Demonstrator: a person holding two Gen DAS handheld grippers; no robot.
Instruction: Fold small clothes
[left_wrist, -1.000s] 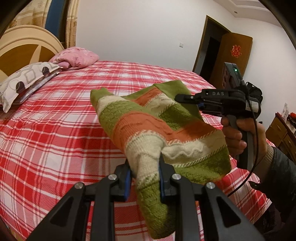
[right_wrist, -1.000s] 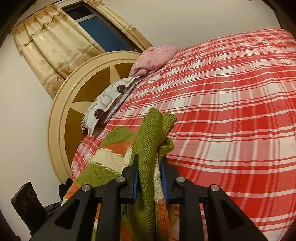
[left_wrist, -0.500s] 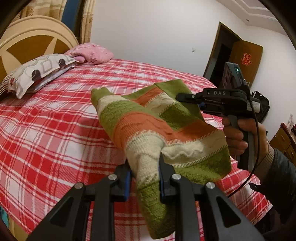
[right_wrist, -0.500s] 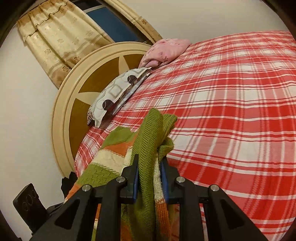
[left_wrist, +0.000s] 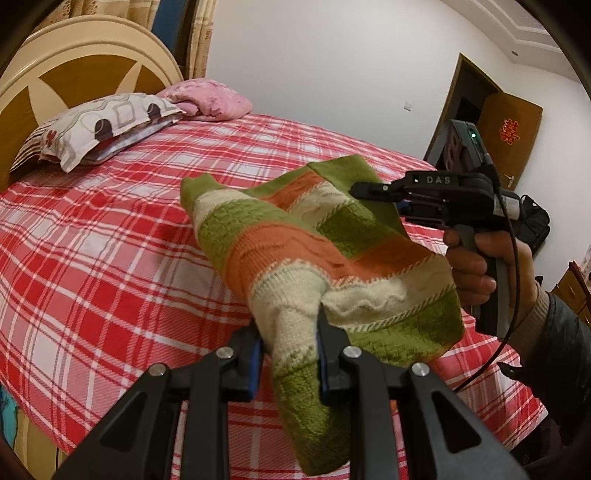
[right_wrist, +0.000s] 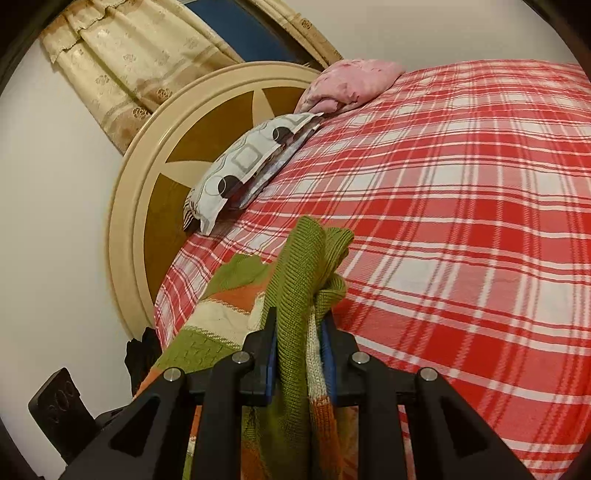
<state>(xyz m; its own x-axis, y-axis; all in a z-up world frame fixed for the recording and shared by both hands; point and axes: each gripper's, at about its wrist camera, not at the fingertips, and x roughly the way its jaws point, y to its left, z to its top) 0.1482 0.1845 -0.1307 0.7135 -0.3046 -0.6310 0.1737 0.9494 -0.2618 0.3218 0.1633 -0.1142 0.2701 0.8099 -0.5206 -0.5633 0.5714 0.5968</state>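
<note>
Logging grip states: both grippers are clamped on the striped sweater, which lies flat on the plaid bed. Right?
Not quite. Both the left gripper and right gripper clamp the striped sweater, but the left wrist view shows it held up above the plaid bed.

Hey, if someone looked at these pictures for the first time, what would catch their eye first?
First, the striped green, orange and cream knitted sweater, held up above the bed between the left gripper and right gripper, both clamped on it. Next, the red plaid bedspread beneath, with a patterned pillow by the rounded headboard.
</note>
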